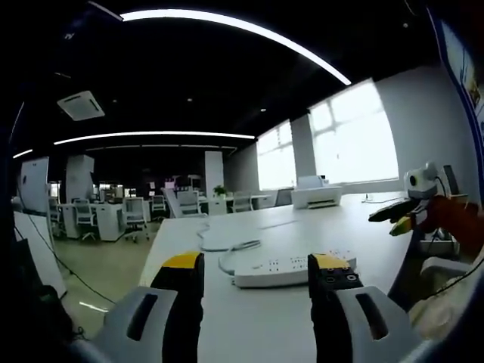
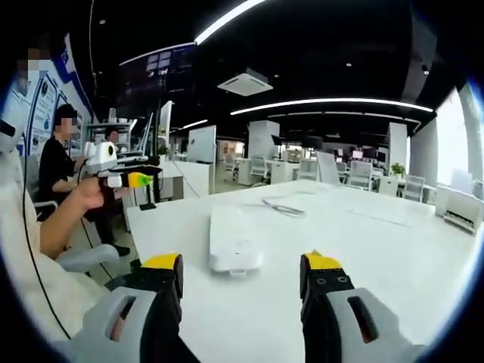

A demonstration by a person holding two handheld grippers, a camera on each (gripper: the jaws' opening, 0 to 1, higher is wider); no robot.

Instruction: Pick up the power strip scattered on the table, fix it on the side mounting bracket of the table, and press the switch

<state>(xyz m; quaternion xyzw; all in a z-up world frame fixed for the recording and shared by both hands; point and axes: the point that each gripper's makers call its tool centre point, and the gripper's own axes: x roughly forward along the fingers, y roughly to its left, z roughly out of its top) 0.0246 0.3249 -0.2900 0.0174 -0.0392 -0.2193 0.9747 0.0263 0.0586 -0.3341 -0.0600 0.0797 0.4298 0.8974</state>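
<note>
A long white power strip [image 1: 291, 268] lies flat on the white table [image 1: 302, 227], sockets facing up. Its cable [image 1: 240, 248] loops off its left end. My left gripper [image 1: 255, 265] is open, its yellow-tipped jaws standing just short of the strip on either side. In the right gripper view the same strip [image 2: 234, 238] points away from me, with the cable [image 2: 283, 206] beyond its far end. My right gripper [image 2: 242, 265] is open right behind the strip's near end. Each gripper also shows in the other's view, hand-held above the table edge: right gripper [image 1: 401, 213], left gripper [image 2: 132, 180].
A white printer [image 1: 316, 197] stands at the table's far end by the windows. Office desks and chairs [image 1: 136, 215] fill the room beyond the table's left edge. A seated person in black [image 2: 57, 170] is behind the left gripper. My own sleeve [image 2: 30, 249] borders the table edge.
</note>
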